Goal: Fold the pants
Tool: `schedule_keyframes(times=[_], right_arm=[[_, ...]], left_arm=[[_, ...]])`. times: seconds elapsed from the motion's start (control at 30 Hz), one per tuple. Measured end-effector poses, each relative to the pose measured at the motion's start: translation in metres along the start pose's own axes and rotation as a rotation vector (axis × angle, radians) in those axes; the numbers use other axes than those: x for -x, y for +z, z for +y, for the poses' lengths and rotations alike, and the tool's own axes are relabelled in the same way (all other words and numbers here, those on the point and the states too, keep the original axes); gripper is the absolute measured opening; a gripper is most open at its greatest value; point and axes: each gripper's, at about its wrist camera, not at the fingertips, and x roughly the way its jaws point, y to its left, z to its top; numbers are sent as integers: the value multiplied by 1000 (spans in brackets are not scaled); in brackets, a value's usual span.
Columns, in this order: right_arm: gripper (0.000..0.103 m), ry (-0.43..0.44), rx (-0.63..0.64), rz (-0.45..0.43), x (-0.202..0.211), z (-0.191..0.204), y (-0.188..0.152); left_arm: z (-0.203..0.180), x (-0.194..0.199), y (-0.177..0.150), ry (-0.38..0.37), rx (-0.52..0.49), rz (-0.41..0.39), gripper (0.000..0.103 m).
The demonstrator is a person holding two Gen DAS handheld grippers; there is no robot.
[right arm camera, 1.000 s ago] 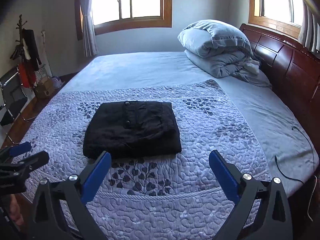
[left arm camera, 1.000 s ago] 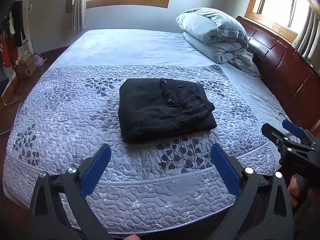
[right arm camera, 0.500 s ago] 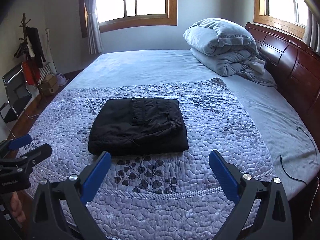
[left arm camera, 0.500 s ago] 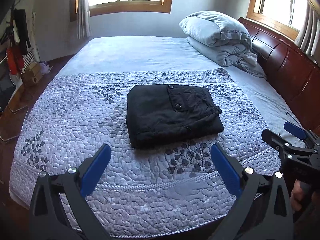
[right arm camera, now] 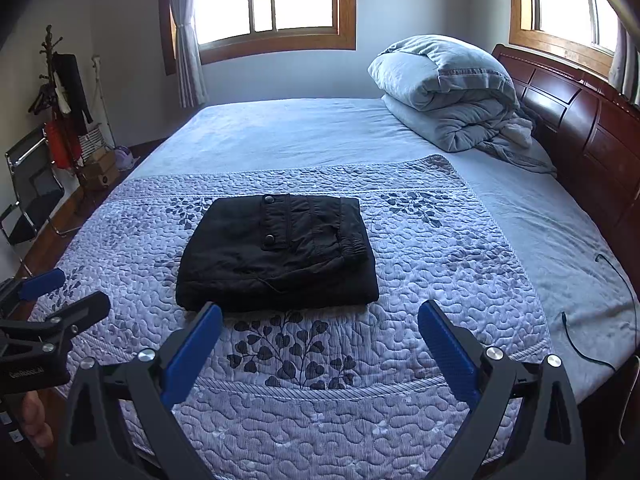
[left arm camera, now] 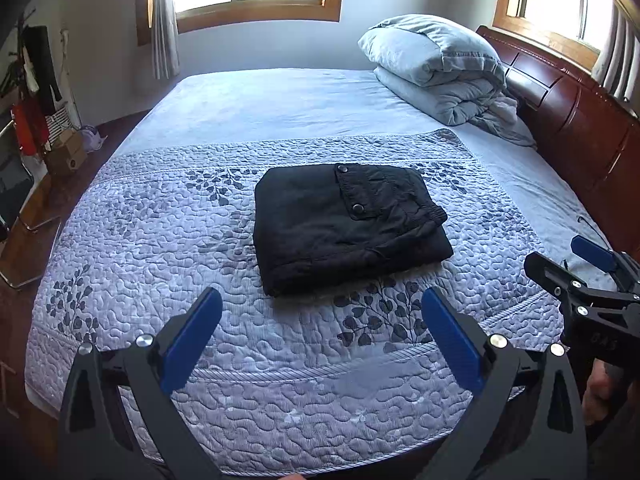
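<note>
Both claws, the left claw (left arm camera: 320, 316) and the right claw (right arm camera: 320, 330), hang with fingers spread apart and empty near the bed's edge. Beyond them, black pants (right arm camera: 276, 250) lie folded on the quilt (right arm camera: 420, 240).

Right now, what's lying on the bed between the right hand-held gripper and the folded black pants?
Nothing but bare quilt with its leaf print lies between the right hand-held gripper and the black pants, as the right wrist view shows.
</note>
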Motion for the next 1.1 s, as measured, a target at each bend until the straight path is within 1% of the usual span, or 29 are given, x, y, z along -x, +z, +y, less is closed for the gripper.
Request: schedule_keyframes(times=[0.17,0.27,0.6,1.1], right_arm=[[99,-2,0,-1,-1,-1,1],[99,-13,-5,7,-3,-2,0],[99,-20,-3,18,-7,0,-3],[99,-22,1,31,-14,1,-4]], left_arm=[[0,-5,-1,5,0,18,100],[1,-8,-2,20,-5,25,100],[11,-19,-1,52,23,59,100],[18,-27,-2,43,39,78,100]])
